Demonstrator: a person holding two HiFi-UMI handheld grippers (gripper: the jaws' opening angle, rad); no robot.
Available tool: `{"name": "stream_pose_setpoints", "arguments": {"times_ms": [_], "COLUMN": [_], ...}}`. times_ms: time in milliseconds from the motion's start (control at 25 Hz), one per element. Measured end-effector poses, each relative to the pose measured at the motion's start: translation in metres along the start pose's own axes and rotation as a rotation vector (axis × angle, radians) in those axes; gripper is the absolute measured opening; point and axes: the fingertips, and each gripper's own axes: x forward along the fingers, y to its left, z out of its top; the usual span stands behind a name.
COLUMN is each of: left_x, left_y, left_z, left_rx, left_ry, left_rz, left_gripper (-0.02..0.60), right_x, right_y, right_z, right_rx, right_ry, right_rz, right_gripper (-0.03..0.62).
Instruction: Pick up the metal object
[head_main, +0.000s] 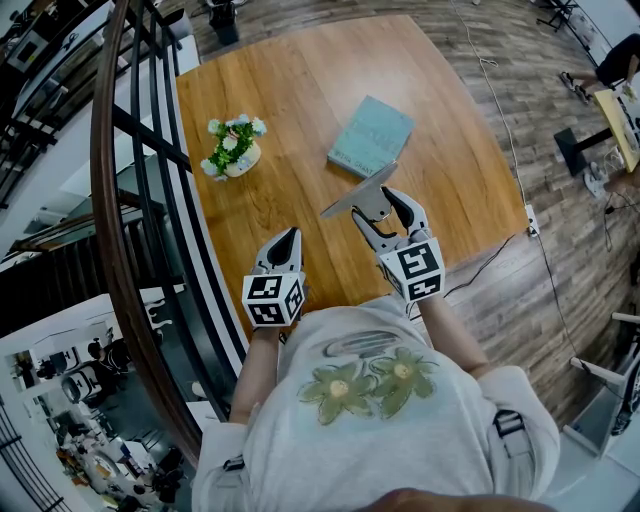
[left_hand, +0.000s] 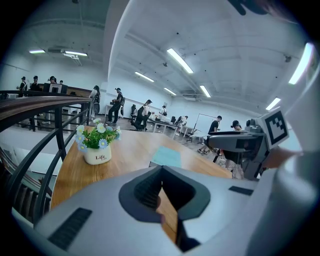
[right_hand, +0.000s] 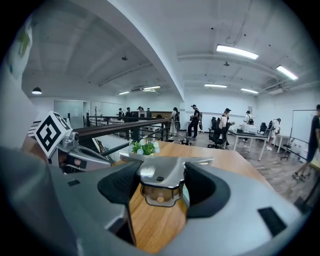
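At the left of the table (head_main: 300, 80), a flower pot (head_main: 233, 150) is seen beyond the left gripper (head_main: 286, 236), whose jaws are pressed together on nothing. To the right, the metal object (head_main: 358, 190) is clamped at its near end by the right gripper (head_main: 385, 205), apparently clear of the wood, near a book (head_main: 371, 135). The pick-up is judged made. A firm, level hold is called for next.

Smooth, shiny metal object (right_hand: 159, 172), matt grey plastic right gripper (right_hand: 160, 187), satin-finished wooden table (head_main: 300, 90).
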Motion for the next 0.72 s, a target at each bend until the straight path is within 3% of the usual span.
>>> {"name": "stream_pose_setpoints", "arguments": {"times_ms": [720], "left_x": [0.0014], "left_y": [-0.0021], "left_z": [0.0004], "left_rx": [0.005], "left_ry": [0.0], "left_rz": [0.001], "left_gripper": [0.014], "right_x": [0.0006], "right_y": [-0.0006], "right_z": [0.0012], "right_rx": [0.003], "right_ry": [-0.009], "right_rz": [0.004], "right_gripper": [0.284]}}
